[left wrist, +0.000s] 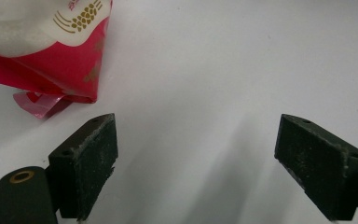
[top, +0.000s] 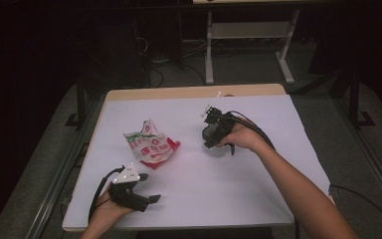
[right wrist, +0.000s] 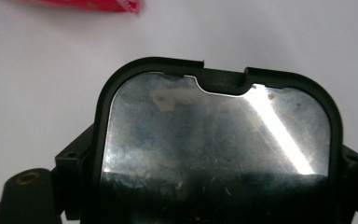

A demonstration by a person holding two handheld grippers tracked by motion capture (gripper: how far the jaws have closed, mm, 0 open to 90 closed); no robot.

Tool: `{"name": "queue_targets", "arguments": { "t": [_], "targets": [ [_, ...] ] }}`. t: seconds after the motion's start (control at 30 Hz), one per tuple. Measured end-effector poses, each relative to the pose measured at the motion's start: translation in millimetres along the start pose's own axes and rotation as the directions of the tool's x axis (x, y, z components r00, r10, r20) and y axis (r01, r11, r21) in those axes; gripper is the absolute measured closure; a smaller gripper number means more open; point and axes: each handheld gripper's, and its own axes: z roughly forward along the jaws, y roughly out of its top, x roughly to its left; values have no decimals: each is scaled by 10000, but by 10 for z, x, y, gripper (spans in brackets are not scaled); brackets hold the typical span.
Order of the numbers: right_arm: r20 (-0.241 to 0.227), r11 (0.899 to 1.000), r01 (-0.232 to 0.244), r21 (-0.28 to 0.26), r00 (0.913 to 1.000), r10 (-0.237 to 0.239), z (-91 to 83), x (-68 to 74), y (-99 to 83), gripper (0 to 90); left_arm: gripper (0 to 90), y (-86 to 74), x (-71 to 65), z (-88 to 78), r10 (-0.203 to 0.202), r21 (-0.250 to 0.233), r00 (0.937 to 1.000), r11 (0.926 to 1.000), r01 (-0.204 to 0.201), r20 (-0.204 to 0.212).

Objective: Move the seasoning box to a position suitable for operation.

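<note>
A crumpled red and white snack bag [top: 151,147] lies left of the middle of the white table [top: 258,194]; its red bottom corner [left wrist: 70,70] shows in the left gripper view, up and left of the jaws. My left gripper [top: 150,188] rests near the front left edge, its jaws open [left wrist: 196,135] over bare table. My right gripper [top: 213,143] is right of the bag, pointing down at the table. Its jaws [right wrist: 214,158] sit against both sides of a black-rimmed tray with a shiny metal face [right wrist: 214,140], shut on it.
A wooden strip [top: 194,92] runs along the table's far edge. Beyond it are a dark floor with cables [top: 154,69] and white desk legs [top: 209,50]. Cables trail from both grippers toward the front edge.
</note>
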Motion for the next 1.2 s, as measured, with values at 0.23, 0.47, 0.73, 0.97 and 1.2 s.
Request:
{"name": "queue_targets", "arguments": {
  "t": [0.23, 0.47, 0.73, 0.97, 1.2],
  "targets": [
    [-207, 9990, 446, 47, 9988, -445, -201, 124, -124, 147, 129, 10, -16, 16, 153, 64, 9999, 9999, -154, 70],
    [-456, 9967, 782, -236, 9958, -792, -315, 307, -330, 147, 128, 19, -32, 28, 179, 128, 9997, 9998, -181, 148],
    [-1087, 9907, 1291, -420, 9851, -1329, -329, 473, -543, 147, 128, 22, -50, 56, 242, 123, 9995, 9996, -244, 220],
    [-1256, 9851, 1643, -499, 9775, -1694, -302, 623, -685, 147, 128, 23, -63, 79, 240, 122, 9991, 9996, -245, 336],
    [-1282, 9795, 2003, -195, 9711, -2012, -255, 734, -764, 147, 128, 23, -66, 82, 316, 111, 9988, 9994, -320, 370]
  ]
}}
